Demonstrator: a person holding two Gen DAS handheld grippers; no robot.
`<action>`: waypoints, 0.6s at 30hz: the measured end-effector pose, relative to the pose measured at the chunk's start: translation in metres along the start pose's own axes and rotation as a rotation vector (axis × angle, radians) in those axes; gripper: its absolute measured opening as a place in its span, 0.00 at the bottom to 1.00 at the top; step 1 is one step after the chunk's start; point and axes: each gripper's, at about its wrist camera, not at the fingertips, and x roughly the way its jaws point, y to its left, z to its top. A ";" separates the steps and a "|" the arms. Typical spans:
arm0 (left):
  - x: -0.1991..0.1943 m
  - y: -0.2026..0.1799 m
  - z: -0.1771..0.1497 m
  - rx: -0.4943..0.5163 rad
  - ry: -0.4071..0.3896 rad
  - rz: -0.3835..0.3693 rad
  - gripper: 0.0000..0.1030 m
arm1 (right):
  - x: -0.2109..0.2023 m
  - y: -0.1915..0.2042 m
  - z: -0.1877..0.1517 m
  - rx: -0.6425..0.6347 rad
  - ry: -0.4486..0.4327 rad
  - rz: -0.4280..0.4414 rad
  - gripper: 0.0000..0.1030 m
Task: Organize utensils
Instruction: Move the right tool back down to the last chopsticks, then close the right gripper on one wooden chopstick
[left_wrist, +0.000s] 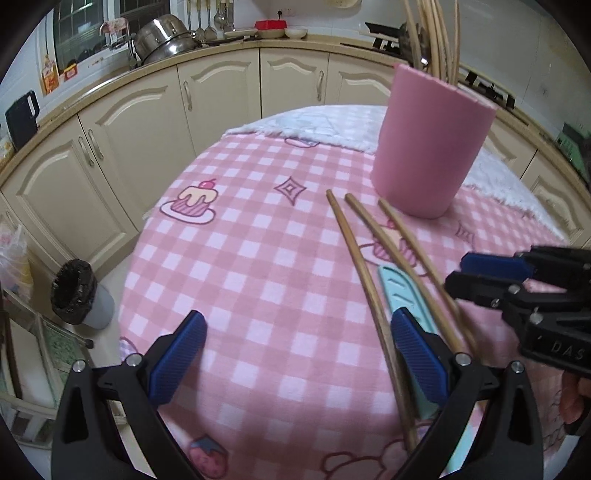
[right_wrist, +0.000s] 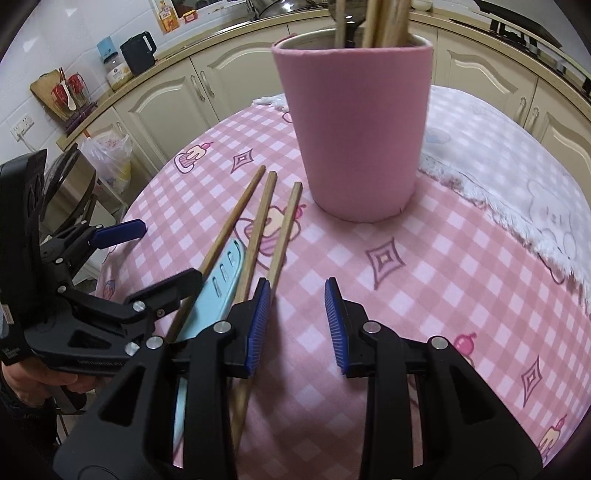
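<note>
Beside the half-open, empty right gripper (right_wrist: 297, 325) jaws, three chopsticks (right_wrist: 258, 236); left gripper (left_wrist: 295, 354) wide, empty.

Three chopsticks (right_wrist: 258, 229), one holder (right_wrist: 354, 129), one knife (right_wrist: 218, 291)

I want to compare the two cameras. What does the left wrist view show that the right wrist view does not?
Only the left wrist view shows the steel pots on the counter and the grey bin with a black liner on the floor. Only the right wrist view shows the inside rim of the pink cylindrical holder and the wooden cutting board by the wall. Both show the holder, three wooden chopsticks and a light blue plastic utensil on the pink checked tablecloth, with the left gripper and right gripper open.
</note>
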 end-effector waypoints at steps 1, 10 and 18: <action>0.000 0.001 0.000 0.000 0.001 -0.006 0.96 | 0.001 0.001 0.001 -0.005 0.003 -0.006 0.30; 0.009 0.001 0.014 0.038 0.019 0.051 0.96 | 0.010 0.012 0.011 -0.026 0.032 -0.043 0.30; 0.018 0.004 0.032 0.072 0.047 0.080 0.94 | 0.017 0.012 0.025 -0.009 0.040 -0.056 0.30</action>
